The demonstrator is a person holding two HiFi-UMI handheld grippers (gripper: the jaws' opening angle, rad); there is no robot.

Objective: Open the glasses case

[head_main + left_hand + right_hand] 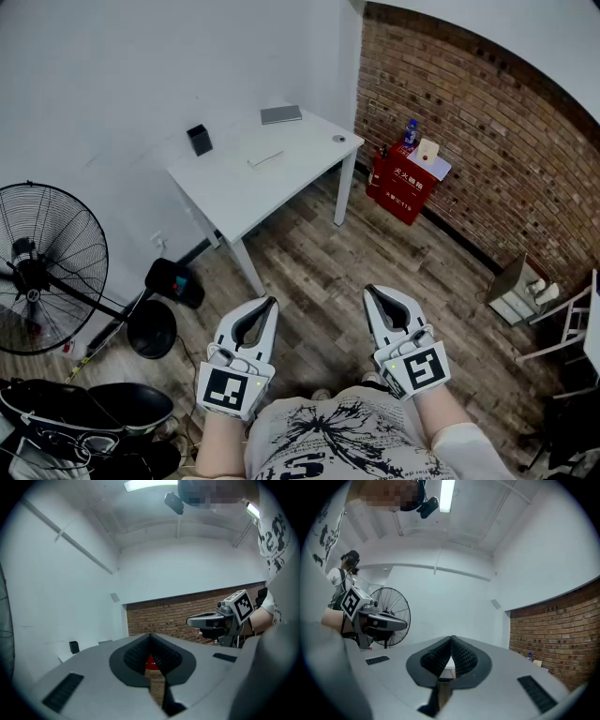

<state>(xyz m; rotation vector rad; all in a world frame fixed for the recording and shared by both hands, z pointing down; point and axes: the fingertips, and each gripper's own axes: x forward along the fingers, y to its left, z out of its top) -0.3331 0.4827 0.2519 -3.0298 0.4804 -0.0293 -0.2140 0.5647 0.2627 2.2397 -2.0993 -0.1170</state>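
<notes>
The white table [234,192] stands far ahead of me across the wooden floor. On it lie a flat grey case-like thing [281,114] at the back edge, a slim white thing [265,158] near the middle and a small black box [199,139]; which of them is the glasses case I cannot tell. My left gripper [272,302] and right gripper [369,291] are held level in front of my body, well short of the table. Both have their jaws together with nothing between them, as the left gripper [150,635] and right gripper [452,639] views show.
A black standing fan [37,272] is at the left, with dark bags [75,422] on the floor below it. A red cabinet [403,183] with a bottle stands against the brick wall [487,141]. A white rack [562,328] is at the right.
</notes>
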